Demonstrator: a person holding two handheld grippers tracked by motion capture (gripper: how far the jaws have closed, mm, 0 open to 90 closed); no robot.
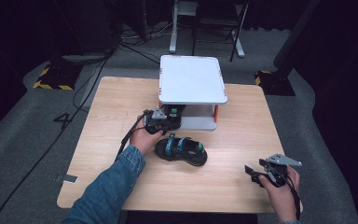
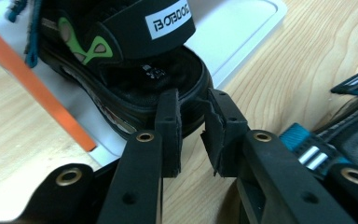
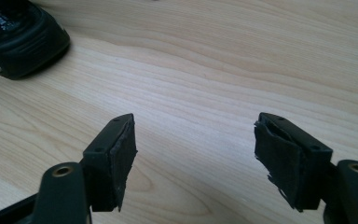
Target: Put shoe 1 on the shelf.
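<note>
My left gripper [image 2: 193,116] has its two black jaws pinched on the rim of a black sandal [image 2: 121,60], at the sole's rounded end. That sandal has a rubbery ridged sole, green patches on its side and a broad black strap with a white label. It lies on the lower shelf [image 2: 242,32] of a small white stand [image 1: 193,79], a flat smooth board with rounded corners; an orange post [image 2: 37,88] of the stand runs beside the shoe.

A second sandal [image 1: 182,150] lies on the table just in front of the stand, near my left hand [image 1: 144,137]. It is black too, with teal straps and a small green patch. In the left gripper view its teal webbing [image 2: 307,144] sits close beside the right-hand jaw.

My right gripper [image 3: 196,154] hovers over bare wood, well apart from both shoes, jaws spread wide with nothing between them; their pads [image 3: 279,158] look rough and frayed at the edges. The second sandal's dark rounded end peeks into the upper left corner of that view.

The table [image 1: 242,140] is pale wood with a flowing grain, standing on grey carpet [image 1: 28,130].
</note>
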